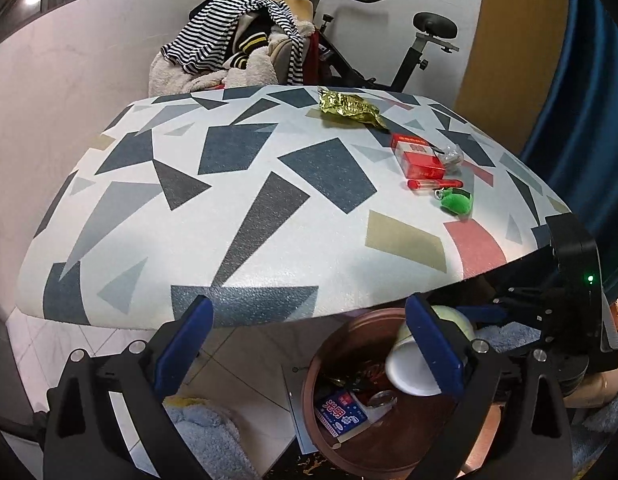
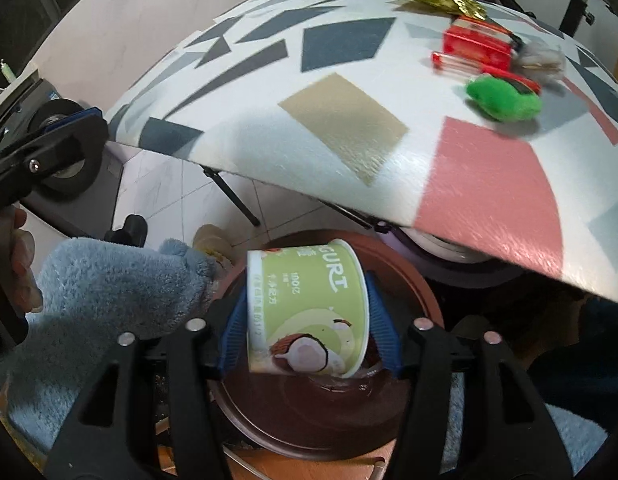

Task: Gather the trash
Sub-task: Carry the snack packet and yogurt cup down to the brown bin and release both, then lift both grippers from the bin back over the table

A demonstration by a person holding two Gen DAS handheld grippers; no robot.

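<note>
A green yogurt cup (image 2: 309,312) lies tilted between the blue pads of my right gripper (image 2: 307,304), directly over the round brown bin (image 2: 413,280). The pads stand slightly off its sides, so the jaws are open around it. In the left wrist view the cup (image 1: 413,368) shows its white mouth above the bin (image 1: 337,440), which holds a blue and white box (image 1: 341,412) and other scraps. My left gripper (image 1: 309,308) is wide open with nothing in it, over the table's near edge. A gold wrapper (image 1: 349,108) lies on the far side of the table.
On the patterned table (image 1: 229,200) at the right lie a red pack (image 1: 417,156), crumpled clear plastic (image 1: 453,156), a red tube (image 1: 433,183) and a green plush keychain (image 1: 457,202). Behind stand a clothes-piled chair (image 1: 237,48) and an exercise bike (image 1: 421,48). A fluffy blue sleeve (image 2: 109,292) is left of the bin.
</note>
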